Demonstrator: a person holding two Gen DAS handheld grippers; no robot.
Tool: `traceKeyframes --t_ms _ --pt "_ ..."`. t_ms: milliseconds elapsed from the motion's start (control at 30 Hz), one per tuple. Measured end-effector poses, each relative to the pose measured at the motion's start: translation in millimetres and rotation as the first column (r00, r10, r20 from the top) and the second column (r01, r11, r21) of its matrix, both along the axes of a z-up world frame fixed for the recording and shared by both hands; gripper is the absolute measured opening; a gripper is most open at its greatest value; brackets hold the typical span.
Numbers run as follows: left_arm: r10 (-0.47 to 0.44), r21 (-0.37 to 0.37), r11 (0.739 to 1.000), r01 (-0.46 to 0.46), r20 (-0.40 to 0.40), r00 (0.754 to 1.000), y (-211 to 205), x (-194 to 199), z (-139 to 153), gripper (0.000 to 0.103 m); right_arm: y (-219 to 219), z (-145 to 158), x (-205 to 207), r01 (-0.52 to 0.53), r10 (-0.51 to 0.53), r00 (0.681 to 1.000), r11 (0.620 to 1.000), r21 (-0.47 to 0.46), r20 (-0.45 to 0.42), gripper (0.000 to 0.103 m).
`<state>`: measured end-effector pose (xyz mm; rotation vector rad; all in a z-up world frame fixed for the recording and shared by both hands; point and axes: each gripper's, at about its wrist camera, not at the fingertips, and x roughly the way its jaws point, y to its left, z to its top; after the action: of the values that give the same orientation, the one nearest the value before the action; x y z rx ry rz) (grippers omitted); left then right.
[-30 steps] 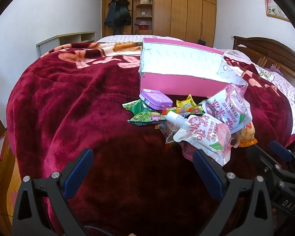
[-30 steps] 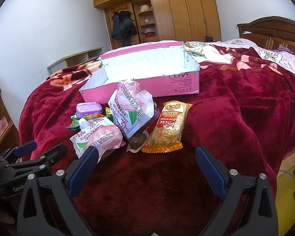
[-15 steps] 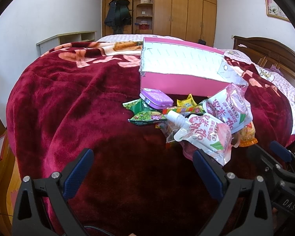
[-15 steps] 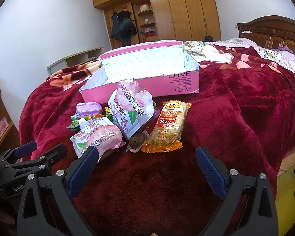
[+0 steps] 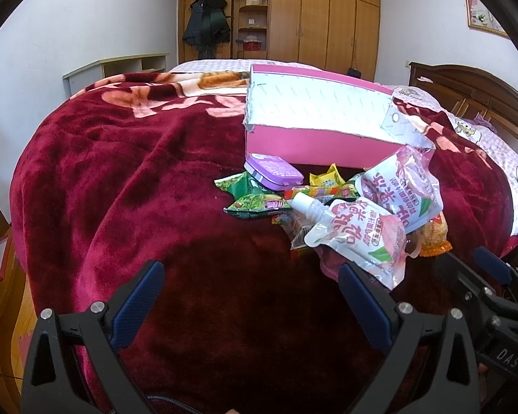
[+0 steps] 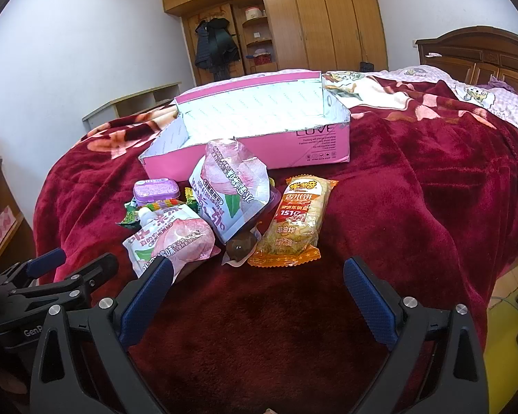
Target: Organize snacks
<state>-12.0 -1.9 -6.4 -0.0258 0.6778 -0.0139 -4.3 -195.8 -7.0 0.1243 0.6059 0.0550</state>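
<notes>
A pile of snacks lies on the red blanket in front of an open pink box [image 5: 314, 145] [image 6: 259, 151]. It holds two pink spout pouches [image 5: 359, 238] [image 6: 169, 241], a purple tin [image 5: 272, 172] [image 6: 157, 191], green packets [image 5: 255, 203], a yellow candy [image 5: 326, 179], an orange rice-cracker pack [image 6: 297, 220] and a brown wrapped ball [image 6: 240, 248]. My left gripper [image 5: 248, 300] is open and empty, short of the pile. My right gripper [image 6: 259, 296] is open and empty, just in front of the cracker pack.
The red blanket [image 5: 121, 172] covers the bed and drops off at the left and near edges. A wooden headboard [image 6: 483, 55] stands at the right, wardrobes [image 6: 310, 27] at the back, and a low shelf [image 5: 121, 69] beside the bed.
</notes>
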Motion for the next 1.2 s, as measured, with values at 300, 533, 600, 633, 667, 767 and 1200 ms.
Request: traceKeyframes --t_ms 300,533,600,633,667,767,1200 --pt "-0.005 0.000 1.000 0.005 -0.001 1.000 0.1 0.1 -1.0 0.103 -0.3 0.3 0.2 0.001 -0.001 1.000 1.000 0.001 0.000 0.101" --pt "-0.017 -0.021 1.000 0.017 0.012 1.000 1.9 -0.9 1.0 0.103 -0.6 0.6 0.2 0.003 -0.003 1.000 1.000 -0.001 0.000 0.101" --pt "-0.029 -0.029 0.999 0.030 0.022 0.999 2.6 -2.1 3.3 0.103 -0.8 0.8 -0.8 0.005 -0.005 1.000 1.000 -0.004 0.003 0.101" --pt "-0.037 -0.028 0.999 0.038 0.028 0.999 2.5 -2.5 4.5 0.103 -1.2 0.8 -1.3 0.007 -0.007 1.000 1.000 -0.004 0.006 0.101" --pt "-0.041 -0.025 0.999 0.042 0.031 0.999 1.9 -3.0 5.1 0.103 -1.8 0.7 -2.1 0.010 -0.010 1.000 1.000 -0.004 0.008 0.101" --pt "-0.054 -0.015 0.998 0.055 0.037 0.998 1.5 -2.0 5.4 0.103 -2.8 0.8 -2.8 0.014 -0.014 1.000 1.000 -0.002 0.008 0.101" --pt "-0.150 -0.048 0.987 0.151 0.011 0.989 -21.1 9.9 6.1 0.102 -20.9 1.3 -1.3 0.056 -0.057 0.998 0.998 -0.024 -0.017 0.101"
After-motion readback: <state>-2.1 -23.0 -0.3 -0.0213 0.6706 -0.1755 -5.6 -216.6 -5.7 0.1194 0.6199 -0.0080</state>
